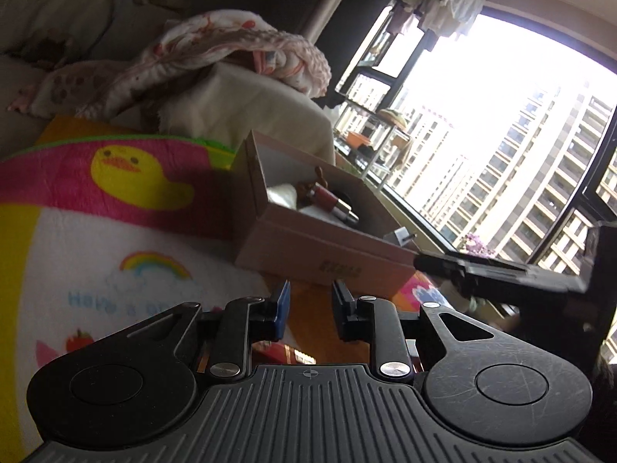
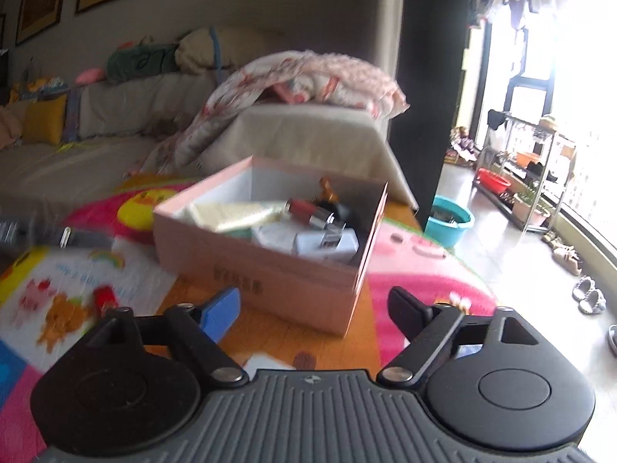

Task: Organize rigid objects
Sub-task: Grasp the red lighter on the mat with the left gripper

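Okay, my left gripper has its jaws close together with a narrow gap left, nothing between them, so it is open and empty. It points at the near wall of the pink cardboard box, which sits on a wooden table covered partly by a bright cartoon blanket with a yellow duck.

My right gripper stands wide open, also empty, aimed at the same box from its near corner side. Inside the box I see a red and silver tube, a white boxy item, a pale folded packet and a small brown figure near the back. The right gripper's black finger shows beside the box's right corner in the left view. Behind the box is a beige sofa draped with a quilt.
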`<action>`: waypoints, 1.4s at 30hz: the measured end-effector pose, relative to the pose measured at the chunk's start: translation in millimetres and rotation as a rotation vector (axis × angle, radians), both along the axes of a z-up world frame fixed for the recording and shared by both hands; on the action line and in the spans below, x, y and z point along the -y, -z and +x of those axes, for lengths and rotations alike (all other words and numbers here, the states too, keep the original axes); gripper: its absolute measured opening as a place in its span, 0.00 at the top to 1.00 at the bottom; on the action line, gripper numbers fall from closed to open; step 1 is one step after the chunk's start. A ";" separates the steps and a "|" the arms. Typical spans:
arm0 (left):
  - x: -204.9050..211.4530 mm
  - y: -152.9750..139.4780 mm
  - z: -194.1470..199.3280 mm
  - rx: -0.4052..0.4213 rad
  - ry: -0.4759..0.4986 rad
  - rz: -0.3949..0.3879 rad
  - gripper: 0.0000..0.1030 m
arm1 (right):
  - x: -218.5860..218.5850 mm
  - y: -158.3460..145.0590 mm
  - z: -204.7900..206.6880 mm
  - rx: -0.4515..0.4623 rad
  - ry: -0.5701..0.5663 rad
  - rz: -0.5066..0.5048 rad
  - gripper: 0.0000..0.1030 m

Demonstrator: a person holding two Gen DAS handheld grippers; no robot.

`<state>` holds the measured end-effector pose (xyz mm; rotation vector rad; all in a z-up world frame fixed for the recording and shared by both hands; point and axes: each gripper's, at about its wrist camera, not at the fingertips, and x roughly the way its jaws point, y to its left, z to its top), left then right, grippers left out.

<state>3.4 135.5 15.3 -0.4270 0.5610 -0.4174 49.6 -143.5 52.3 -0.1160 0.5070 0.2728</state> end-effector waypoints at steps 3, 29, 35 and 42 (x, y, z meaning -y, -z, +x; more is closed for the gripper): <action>-0.7 9.8 -6.8 -0.029 -0.014 -0.012 0.75 | -2.3 -5.9 32.9 -0.066 0.026 0.069 0.51; 4.9 16.3 21.6 -0.180 -0.097 0.022 0.75 | 1.9 32.2 -45.1 -0.080 -0.097 -0.056 0.17; 56.6 14.8 30.1 -0.164 0.044 0.176 0.74 | 1.2 46.9 -54.7 -0.093 -0.083 -0.093 0.17; 86.8 11.0 16.3 -0.103 0.107 0.351 0.73 | -3.4 53.2 -46.2 -0.137 -0.067 -0.116 0.17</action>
